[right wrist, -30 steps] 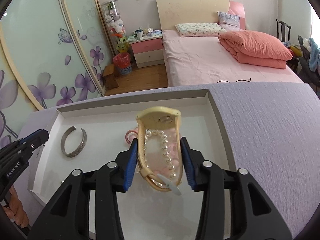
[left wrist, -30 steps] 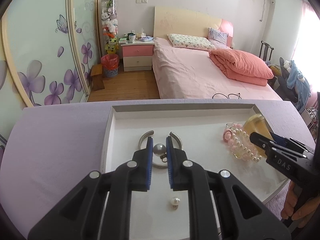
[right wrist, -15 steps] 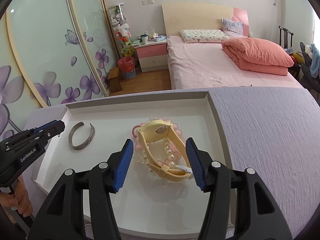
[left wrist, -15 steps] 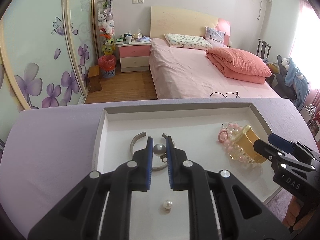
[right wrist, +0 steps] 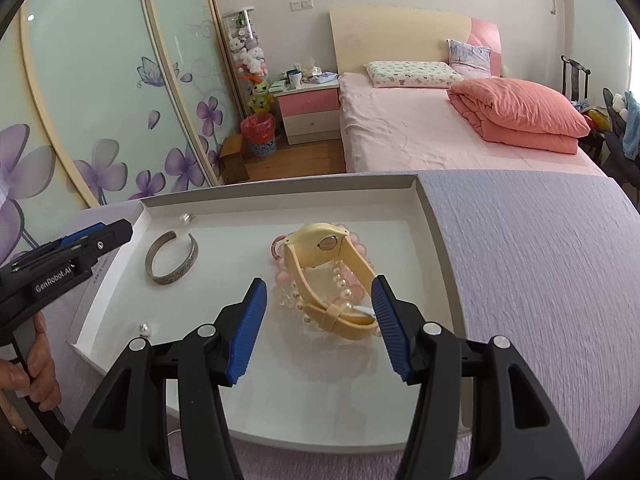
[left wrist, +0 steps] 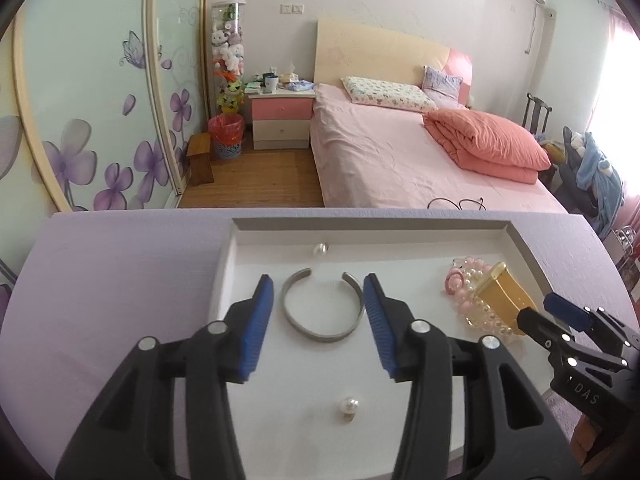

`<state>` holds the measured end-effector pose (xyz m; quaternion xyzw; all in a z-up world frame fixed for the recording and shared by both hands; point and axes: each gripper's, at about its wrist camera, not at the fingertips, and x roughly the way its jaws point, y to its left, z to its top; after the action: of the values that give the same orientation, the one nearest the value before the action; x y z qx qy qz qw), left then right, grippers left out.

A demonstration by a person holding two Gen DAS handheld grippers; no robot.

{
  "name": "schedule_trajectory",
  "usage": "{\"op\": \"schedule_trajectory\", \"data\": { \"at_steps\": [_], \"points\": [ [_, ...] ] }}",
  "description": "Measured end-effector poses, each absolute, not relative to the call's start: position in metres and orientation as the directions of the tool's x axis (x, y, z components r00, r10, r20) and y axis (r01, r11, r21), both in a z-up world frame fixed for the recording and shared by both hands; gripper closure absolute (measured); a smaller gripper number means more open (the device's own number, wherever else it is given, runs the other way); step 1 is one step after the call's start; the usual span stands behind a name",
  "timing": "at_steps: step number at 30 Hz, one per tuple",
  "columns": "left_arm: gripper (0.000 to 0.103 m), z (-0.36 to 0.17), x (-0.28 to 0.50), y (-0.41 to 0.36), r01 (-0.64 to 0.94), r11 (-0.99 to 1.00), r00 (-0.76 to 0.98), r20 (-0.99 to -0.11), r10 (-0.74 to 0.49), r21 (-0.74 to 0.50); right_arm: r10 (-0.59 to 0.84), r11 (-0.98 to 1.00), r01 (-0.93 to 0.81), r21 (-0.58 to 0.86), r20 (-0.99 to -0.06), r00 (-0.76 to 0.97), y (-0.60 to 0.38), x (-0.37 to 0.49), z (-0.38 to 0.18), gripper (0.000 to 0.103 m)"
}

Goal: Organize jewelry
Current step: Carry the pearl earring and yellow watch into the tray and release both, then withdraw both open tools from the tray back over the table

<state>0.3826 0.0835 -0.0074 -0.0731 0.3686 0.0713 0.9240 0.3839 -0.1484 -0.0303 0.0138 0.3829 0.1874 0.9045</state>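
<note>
A white tray (left wrist: 520,236) on the purple table holds the jewelry. My left gripper (left wrist: 319,286) is open and empty, its fingers either side of a silver cuff bangle (left wrist: 320,304), also in the right wrist view (right wrist: 172,258). A pearl earring (left wrist: 321,249) lies by the tray's far wall; another pearl earring (left wrist: 349,406) lies near me. My right gripper (right wrist: 319,292) is open and empty, just behind a yellow watch (right wrist: 332,276) lying on pearl and pink bead bracelets (right wrist: 286,276). The watch (left wrist: 504,296) also shows in the left wrist view.
The purple table (right wrist: 540,280) stretches right of the tray. Behind it are a pink bed (left wrist: 400,160), a nightstand (left wrist: 282,120) and flowered sliding doors (left wrist: 80,120). The person's hand (right wrist: 40,360) holds the left gripper's handle.
My left gripper opened and let go of the pearl earring, which now lies by the tray's far wall. My right gripper opened wider, released the watch onto the bracelets and drew back.
</note>
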Motion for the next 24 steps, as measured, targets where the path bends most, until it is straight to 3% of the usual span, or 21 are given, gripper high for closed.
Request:
{"op": "schedule_trajectory", "data": {
  "at_steps": [14, 24],
  "points": [
    [0.043, 0.020, 0.283, 0.117, -0.241, 0.967, 0.747, -0.653, 0.128, -0.086, 0.403, 0.911, -0.355, 0.210, -0.634, 0.660, -0.161, 0.309, -0.007, 0.047],
    [0.036, 0.008, 0.189, 0.120, -0.254, 0.965, 0.746, -0.647, 0.156, -0.060, 0.427, 0.894, -0.404, 0.196, -0.647, 0.631, -0.161, 0.235, -0.022, 0.047]
  ]
}}
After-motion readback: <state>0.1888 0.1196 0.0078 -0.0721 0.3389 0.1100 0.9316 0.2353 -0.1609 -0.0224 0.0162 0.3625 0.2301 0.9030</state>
